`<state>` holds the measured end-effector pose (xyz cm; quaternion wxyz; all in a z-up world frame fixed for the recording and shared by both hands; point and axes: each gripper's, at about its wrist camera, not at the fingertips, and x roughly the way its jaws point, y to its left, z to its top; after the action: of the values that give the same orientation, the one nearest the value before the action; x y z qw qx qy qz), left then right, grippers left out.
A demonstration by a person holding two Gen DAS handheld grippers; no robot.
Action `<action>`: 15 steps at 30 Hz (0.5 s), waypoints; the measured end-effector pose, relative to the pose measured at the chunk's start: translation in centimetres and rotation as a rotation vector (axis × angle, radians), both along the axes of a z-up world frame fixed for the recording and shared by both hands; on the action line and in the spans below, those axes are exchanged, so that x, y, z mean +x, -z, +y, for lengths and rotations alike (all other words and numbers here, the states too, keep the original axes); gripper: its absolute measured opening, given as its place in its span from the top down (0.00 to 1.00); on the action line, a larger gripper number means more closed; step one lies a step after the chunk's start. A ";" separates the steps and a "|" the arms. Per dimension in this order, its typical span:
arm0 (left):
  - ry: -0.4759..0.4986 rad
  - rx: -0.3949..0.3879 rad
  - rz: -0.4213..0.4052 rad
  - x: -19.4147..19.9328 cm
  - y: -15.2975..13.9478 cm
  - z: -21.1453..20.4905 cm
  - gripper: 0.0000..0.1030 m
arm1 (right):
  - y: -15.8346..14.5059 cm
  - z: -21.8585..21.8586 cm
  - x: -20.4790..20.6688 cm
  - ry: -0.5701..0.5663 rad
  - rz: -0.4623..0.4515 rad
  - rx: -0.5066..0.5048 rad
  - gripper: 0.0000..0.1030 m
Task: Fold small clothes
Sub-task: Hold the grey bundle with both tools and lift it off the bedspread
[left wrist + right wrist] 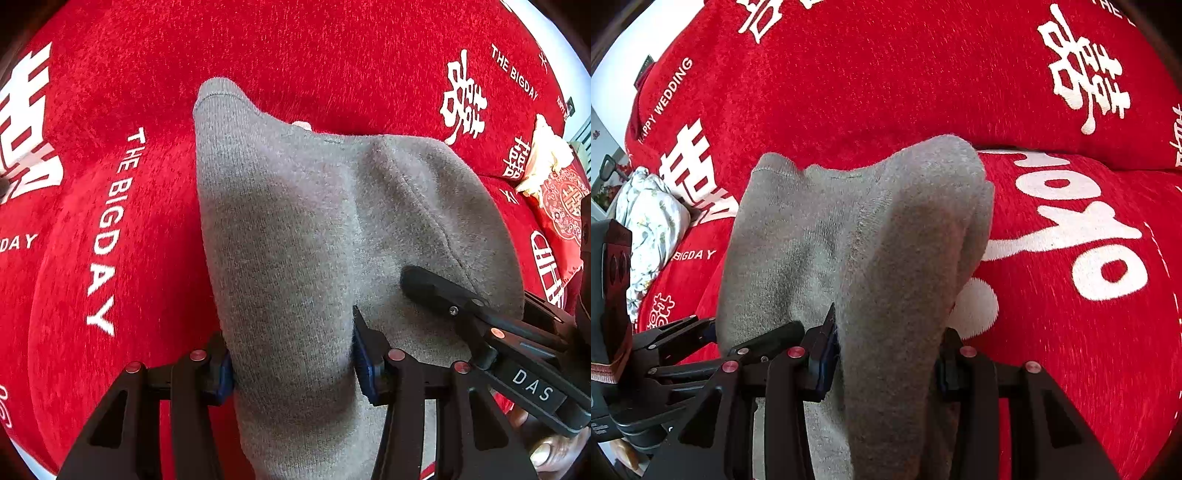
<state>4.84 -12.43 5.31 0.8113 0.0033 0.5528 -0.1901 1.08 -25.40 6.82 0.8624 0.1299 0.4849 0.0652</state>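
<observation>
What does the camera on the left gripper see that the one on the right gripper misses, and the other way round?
Only the left view shows a red patterned cushion at its right edge and the person's hand under the right gripper.

Only the right view shows a floral cloth at its left edge and big white lettering.

Both show the grey sock pinched by both grippers, the left gripper included, above the red wedding-print cover.
</observation>
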 end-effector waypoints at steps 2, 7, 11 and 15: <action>-0.002 0.001 0.002 -0.3 -0.1 0.2 0.49 | -0.1 0.1 -0.4 0.003 0.000 0.000 0.57; -0.002 0.017 -0.011 -1.2 -0.8 0.5 0.49 | -0.7 0.8 -1.4 0.006 -0.001 -0.011 0.58; -0.005 0.028 -0.019 -1.9 -1.3 1.0 0.49 | -1.1 1.3 -2.1 0.007 -0.002 -0.014 0.58; -0.005 0.036 -0.021 -2.6 -1.6 1.5 0.49 | -1.3 1.7 -2.6 0.004 -0.002 -0.014 0.58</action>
<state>2.22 -10.96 6.88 0.8172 0.0184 0.5478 -0.1782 -1.53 -23.66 8.09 0.8640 0.1249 0.4840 0.0603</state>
